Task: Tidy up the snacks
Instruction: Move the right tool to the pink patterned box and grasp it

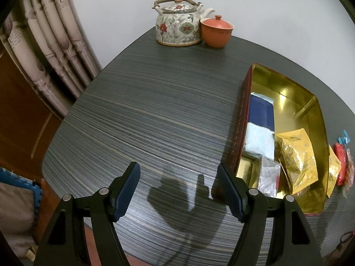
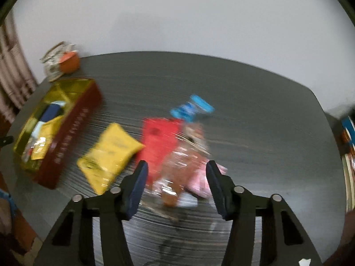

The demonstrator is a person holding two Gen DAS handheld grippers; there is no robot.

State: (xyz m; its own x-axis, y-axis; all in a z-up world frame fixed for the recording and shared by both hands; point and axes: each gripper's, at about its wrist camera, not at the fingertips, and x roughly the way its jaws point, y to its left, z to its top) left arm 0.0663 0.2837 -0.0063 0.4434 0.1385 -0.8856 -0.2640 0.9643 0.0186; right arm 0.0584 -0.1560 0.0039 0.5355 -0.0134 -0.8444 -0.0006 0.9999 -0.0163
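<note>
A red tin box (image 1: 286, 84) with a gold inside lies at the right and holds yellow (image 1: 297, 159), silver (image 1: 268, 175) and blue (image 1: 260, 113) packets. My left gripper (image 1: 177, 168) hangs open over bare table beside the tin, with nothing between its fingers. In the blurred right wrist view, loose snacks lie on the table right of the tin (image 2: 71, 130): a yellow packet (image 2: 111, 153), a red one (image 2: 159, 137), a blue one (image 2: 192, 108) and a clear packet (image 2: 186, 161). My right gripper (image 2: 177, 165) hovers over this pile, jaws apart, pads clear of the clear packet.
A flowered teapot (image 1: 177, 24) and an orange lidded cup (image 1: 217, 31) stand at the table's far edge by the white wall. A curtain (image 1: 44, 44) hangs to the left. Some coloured items (image 2: 348, 133) sit beyond the table's right edge.
</note>
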